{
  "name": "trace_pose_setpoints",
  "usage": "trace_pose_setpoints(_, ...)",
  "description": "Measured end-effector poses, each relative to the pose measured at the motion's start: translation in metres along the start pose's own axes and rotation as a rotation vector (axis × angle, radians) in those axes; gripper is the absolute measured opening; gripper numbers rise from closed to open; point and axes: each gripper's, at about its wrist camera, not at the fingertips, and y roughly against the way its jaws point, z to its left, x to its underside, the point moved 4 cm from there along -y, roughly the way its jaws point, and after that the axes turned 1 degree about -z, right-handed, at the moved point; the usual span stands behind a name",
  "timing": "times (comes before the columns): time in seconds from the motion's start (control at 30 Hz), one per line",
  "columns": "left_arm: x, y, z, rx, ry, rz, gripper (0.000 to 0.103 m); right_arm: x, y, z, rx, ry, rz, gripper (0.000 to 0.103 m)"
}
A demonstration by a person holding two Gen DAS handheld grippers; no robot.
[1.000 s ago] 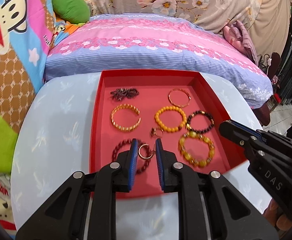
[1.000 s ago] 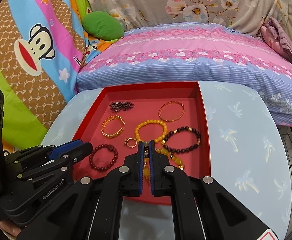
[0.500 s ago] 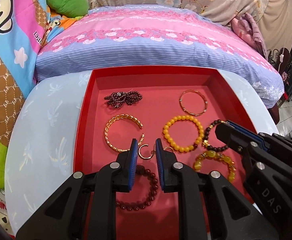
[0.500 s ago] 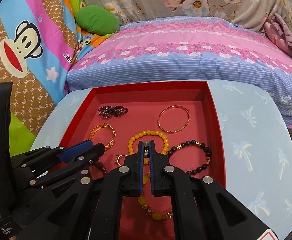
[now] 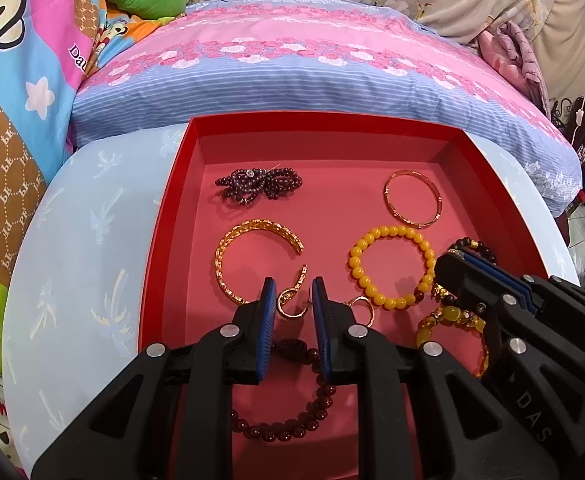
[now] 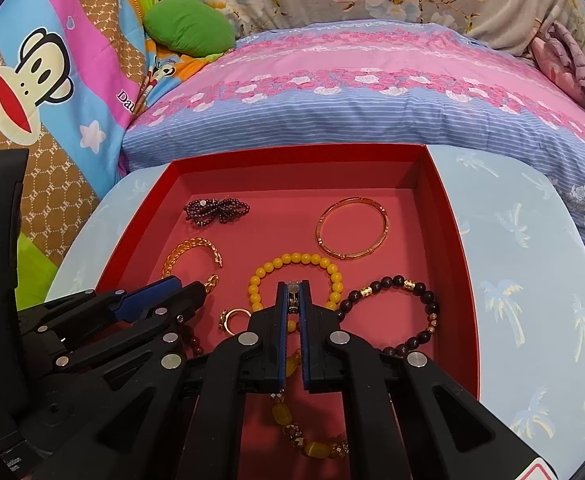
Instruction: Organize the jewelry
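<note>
carefully, the left gripper (image 5: 291, 294) pinches a gold ring (image 5: 288, 304) over the red tray (image 5: 164, 240). the right gripper (image 6: 292, 292), pressed together on a small ring (image 6: 292, 294), should lower slowly.

I count one red tray (image 5: 164, 240) on one round table (image 5: 92, 240). In the tray: seven bracelets, namely one dark purple bead bundle (image 5: 258, 184), one open gold cuff (image 5: 248, 256), one thin gold bangle (image 5: 412, 204), one yellow bead bracelet (image 5: 390, 266), one black bead bracelet (image 6: 396, 312), one dark red bead bracelet (image 5: 292, 420), one chunky amber bracelet (image 6: 304, 436). I see two small gold rings: one (image 5: 290, 304) and one (image 6: 234, 320). Two grippers (image 5: 291, 284) (image 6: 292, 286) in view.
</note>
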Motion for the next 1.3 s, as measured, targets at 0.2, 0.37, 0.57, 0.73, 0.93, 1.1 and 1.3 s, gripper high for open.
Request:
trace_pose_setpoints(0.2, -0.002, 0.003, -0.001, -0.010, 0.001, -0.008, 0.018, -0.001, 0.003, 0.000, 0.007, 0.000, -0.010, 0.009)
trace_pose_setpoints(0.37, -0.003, 0.011, -0.001, -0.020, 0.006, -0.019, 0.033, -0.001, 0.010, 0.000, 0.012, -0.003, -0.021, 0.013)
trace_pose_setpoints(0.57, -0.003, 0.027, -0.003, -0.039, 0.004, -0.040, 0.038, -0.001, 0.026, -0.001, 0.024, -0.015, -0.041, 0.022)
trace_pose_setpoints(0.73, 0.001, 0.041, -0.004, -0.054, 0.005, -0.056, 0.048, 0.003, 0.043, -0.001, 0.038, -0.018, -0.057, 0.024)
trace_pose_setpoints(0.93, 0.009, 0.062, -0.002, -0.071, 0.021, -0.075, 0.059, 0.010, 0.063, -0.005, 0.060, -0.041, -0.075, 0.042)
trace_pose_setpoints(1.1, 0.019, 0.076, -0.003, -0.085, 0.024, -0.083, 0.066, 0.019, 0.080, -0.005, 0.067, -0.034, -0.089, 0.045)
trace_pose_setpoints(1.3, 0.033, 0.094, -0.002, -0.106, 0.043, -0.098, 0.077, 0.030, 0.102, -0.003, 0.079, -0.033, -0.108, 0.050)
